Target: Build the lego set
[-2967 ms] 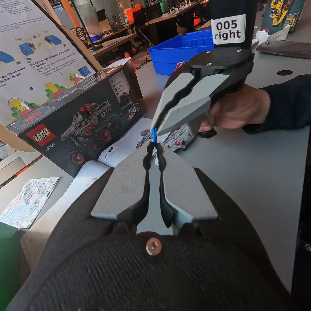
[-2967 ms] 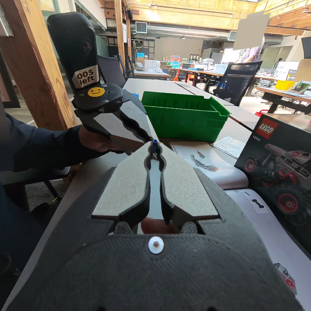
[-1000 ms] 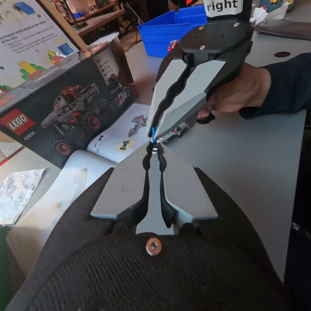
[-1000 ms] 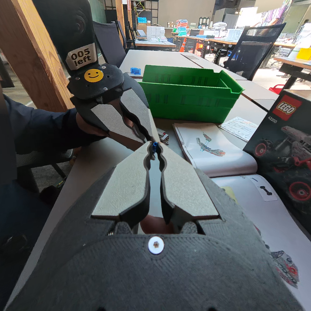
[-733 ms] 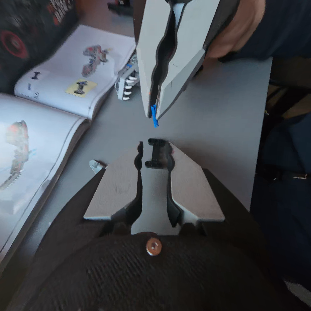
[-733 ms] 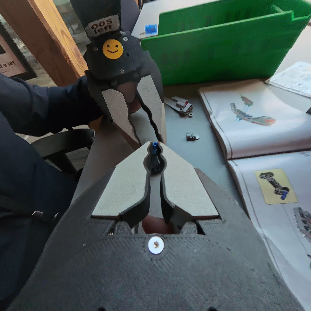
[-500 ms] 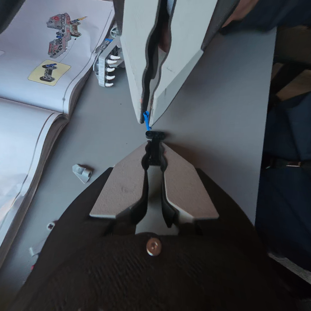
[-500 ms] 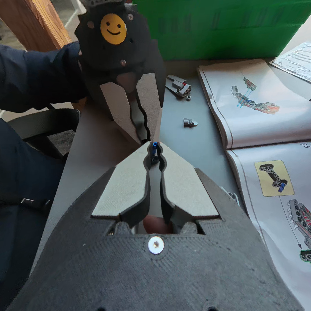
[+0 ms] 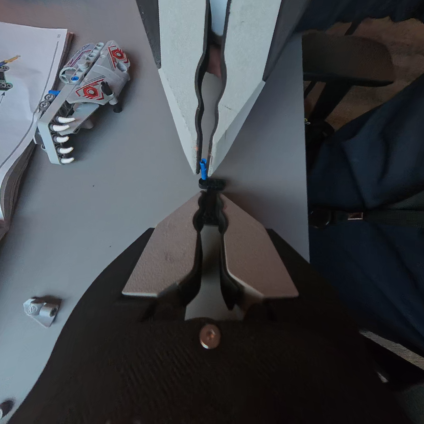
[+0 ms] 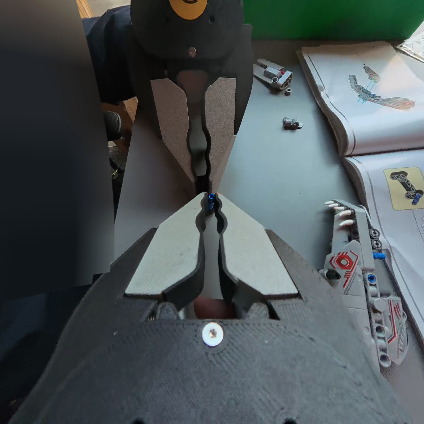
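Tip to tip above the counter [image 9: 114,206], the right tongs [image 9: 204,169] pinch a blue pin [image 9: 203,168] pointing lengthwise at the end hole of the black beam [image 9: 212,183], held crosswise by the pinching left tongs [image 9: 210,195].

Most of the black beam [image 9: 211,206] is sitting hidden between the left gripper [image 9: 210,199] fingers, the booklet [image 10: 367,110] is running off the edge, and the bin [image 10: 321,20] is looking blurry and cropped up top.

bare table [image 9: 128,202] between, toothed model [image 9: 80,101] leftward
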### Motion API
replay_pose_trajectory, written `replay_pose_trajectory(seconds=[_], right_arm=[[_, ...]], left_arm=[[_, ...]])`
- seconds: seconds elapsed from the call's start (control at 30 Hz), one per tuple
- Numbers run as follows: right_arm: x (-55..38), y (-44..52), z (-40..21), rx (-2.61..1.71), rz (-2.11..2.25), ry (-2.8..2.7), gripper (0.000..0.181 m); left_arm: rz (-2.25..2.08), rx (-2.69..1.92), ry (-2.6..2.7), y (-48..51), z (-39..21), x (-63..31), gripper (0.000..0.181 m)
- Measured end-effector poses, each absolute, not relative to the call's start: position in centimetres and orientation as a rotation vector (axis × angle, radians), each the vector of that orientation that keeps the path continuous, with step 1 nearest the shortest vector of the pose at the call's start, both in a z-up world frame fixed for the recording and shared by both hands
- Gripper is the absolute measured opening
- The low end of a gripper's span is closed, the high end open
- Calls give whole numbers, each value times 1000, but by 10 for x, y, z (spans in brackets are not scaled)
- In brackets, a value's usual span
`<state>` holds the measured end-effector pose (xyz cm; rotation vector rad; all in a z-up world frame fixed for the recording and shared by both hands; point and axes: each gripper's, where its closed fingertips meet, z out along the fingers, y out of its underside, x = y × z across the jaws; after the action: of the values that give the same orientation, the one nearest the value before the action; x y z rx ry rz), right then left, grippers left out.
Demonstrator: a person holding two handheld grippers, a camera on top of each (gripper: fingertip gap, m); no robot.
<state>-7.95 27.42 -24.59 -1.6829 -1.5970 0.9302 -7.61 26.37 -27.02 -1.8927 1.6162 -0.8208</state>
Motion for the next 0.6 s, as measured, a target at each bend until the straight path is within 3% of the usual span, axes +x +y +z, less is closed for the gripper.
replay_pose_trajectory(seconds=[0.6], right_arm=[[-78,273,-250,-1698,943,-1622,2]], left_arm=[[-816,-1881,1626,262,-270,-70,6]])
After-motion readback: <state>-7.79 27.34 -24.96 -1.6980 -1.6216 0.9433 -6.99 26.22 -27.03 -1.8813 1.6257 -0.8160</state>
